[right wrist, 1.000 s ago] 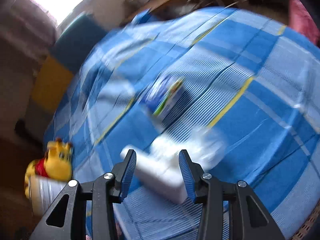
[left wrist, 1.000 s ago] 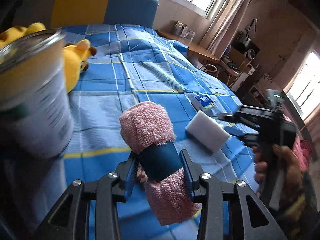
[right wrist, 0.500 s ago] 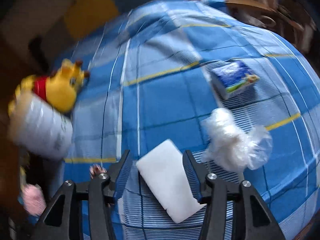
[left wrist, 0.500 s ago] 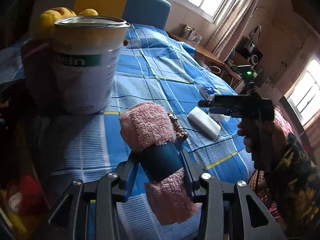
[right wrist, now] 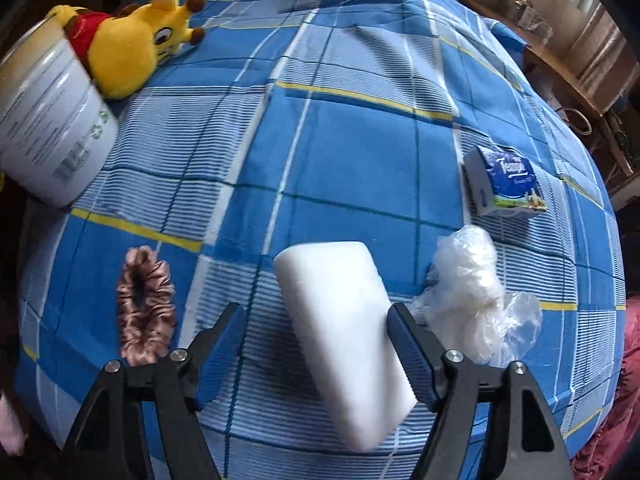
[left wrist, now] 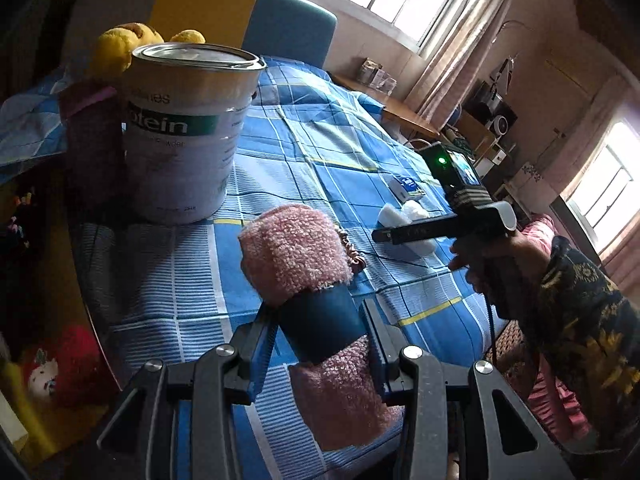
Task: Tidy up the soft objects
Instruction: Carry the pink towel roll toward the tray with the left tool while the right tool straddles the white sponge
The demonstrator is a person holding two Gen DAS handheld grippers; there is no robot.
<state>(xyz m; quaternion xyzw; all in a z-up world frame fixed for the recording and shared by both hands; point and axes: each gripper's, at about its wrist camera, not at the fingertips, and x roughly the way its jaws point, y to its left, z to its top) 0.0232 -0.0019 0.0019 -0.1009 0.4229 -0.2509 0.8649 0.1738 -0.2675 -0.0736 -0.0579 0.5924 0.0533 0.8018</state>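
Note:
My left gripper is shut on a rolled pink towel with a dark blue band, held above the bed's near edge. My right gripper hangs over a white sponge block that lies on the blue checked bedspread; its jaws are opening and stand wide on either side of the block, apart from it. A pink scrunchie lies to the left of it, crumpled clear plastic to the right. From the left wrist view the right gripper is held by a hand over the sponge.
A large white tin stands at the bed's left corner, with a yellow plush toy leaning behind it. A blue tissue pack lies at the right. A red and yellow toy sits on the floor at left. A desk stands beyond the bed.
The right gripper rolled upright over the white sponge and its jaws spread wider. The left gripper carried the towel leftward, bringing the tin closer to centre.

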